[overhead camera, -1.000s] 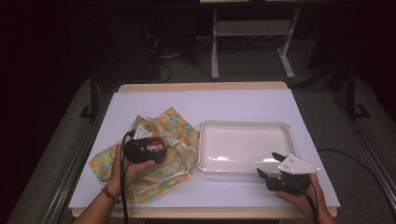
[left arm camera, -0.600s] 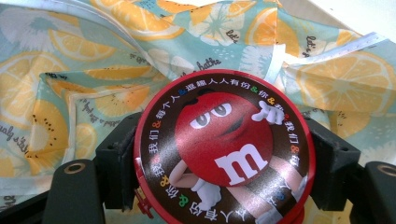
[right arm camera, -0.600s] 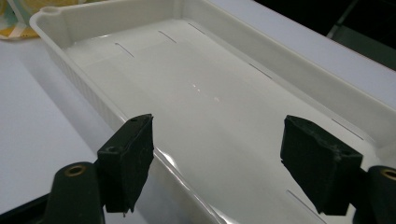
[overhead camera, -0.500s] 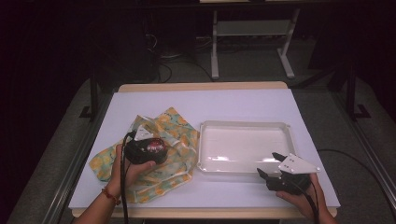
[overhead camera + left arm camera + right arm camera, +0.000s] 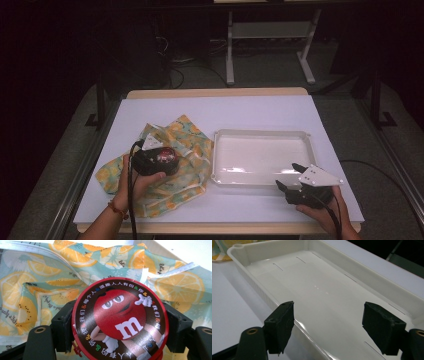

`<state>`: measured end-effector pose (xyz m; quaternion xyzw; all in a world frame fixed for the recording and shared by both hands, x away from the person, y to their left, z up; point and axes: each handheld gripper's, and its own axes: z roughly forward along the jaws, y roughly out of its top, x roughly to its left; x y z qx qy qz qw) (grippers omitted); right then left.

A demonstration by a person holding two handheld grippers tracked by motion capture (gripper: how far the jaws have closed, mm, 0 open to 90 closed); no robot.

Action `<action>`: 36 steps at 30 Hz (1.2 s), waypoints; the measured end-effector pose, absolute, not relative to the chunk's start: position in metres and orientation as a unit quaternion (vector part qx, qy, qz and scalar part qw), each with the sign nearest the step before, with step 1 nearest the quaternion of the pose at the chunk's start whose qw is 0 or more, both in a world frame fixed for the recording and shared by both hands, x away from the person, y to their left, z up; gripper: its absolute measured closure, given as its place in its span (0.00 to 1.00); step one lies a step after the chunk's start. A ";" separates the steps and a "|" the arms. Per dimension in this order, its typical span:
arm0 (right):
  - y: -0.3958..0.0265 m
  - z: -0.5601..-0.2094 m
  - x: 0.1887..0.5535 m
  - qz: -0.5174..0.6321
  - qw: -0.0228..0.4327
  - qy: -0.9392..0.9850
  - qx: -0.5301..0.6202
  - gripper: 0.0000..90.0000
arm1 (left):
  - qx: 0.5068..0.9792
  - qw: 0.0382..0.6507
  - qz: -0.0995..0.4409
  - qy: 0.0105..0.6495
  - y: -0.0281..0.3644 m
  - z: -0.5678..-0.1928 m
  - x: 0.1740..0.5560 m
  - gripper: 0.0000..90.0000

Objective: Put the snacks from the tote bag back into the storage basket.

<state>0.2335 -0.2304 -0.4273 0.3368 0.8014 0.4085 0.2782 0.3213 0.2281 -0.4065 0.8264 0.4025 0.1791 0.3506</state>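
While clamped: one tin [image 5: 120, 320], one tray [image 5: 305, 136].

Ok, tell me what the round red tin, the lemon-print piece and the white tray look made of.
Round tin: probably thin metal or hard plastic; glossy printed lid with a moulded red rim, so I can't settle which.
Lemon-print cloth: woven fabric, matte; it folds and creases softly and shows stitched white hems.
White tray: moulded plastic, smooth and semi-glossy; light glints on its floor and its corners are rounded.

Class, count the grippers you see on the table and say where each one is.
2. The left gripper holds a round tin over the cloth; the right gripper, jaws apart, is at the tray's near edge.
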 end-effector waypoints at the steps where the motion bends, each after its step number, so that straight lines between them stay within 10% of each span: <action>1: -0.230 -0.427 0.233 0.408 0.278 0.801 0.337 0.28 | 0.827 0.350 0.180 0.401 0.228 -0.405 0.321 0.28; 36: -0.231 -0.426 0.233 0.412 0.280 0.799 0.338 0.28 | 0.823 0.364 0.183 0.396 0.229 -0.389 0.316 0.28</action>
